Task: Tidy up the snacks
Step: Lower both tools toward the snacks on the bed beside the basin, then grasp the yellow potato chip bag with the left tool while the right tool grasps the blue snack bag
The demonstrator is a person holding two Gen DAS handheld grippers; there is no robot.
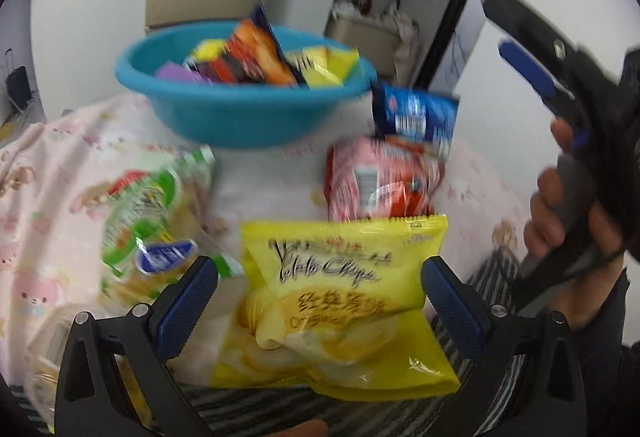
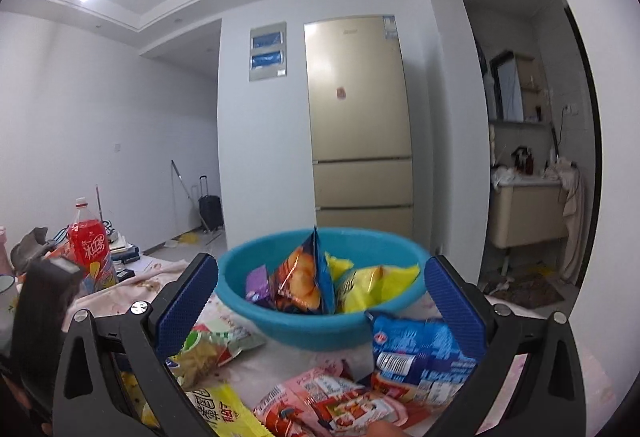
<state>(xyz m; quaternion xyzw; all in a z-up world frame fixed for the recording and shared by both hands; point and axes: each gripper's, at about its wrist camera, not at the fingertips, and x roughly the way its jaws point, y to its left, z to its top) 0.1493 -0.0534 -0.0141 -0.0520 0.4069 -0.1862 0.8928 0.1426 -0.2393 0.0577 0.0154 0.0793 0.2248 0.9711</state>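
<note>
Lying flat, yellow chip bag (image 1: 336, 301), glossy, puffy

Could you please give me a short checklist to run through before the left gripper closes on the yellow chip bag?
1. Left gripper open wide enough: ok, its jaws stand apart on either side of the yellow chip bag.
2. Bag lined up between the fingers: ok in the left wrist view.
3. Right gripper out of the way: ok, open, empty and held up to the right.
4. Room left in the blue basin: ok, though several packets already lie in it.
5. Neighbouring packets clear of the grasp: cannot tell; the green bag lies close by the left finger and the picture is blurred.
</note>
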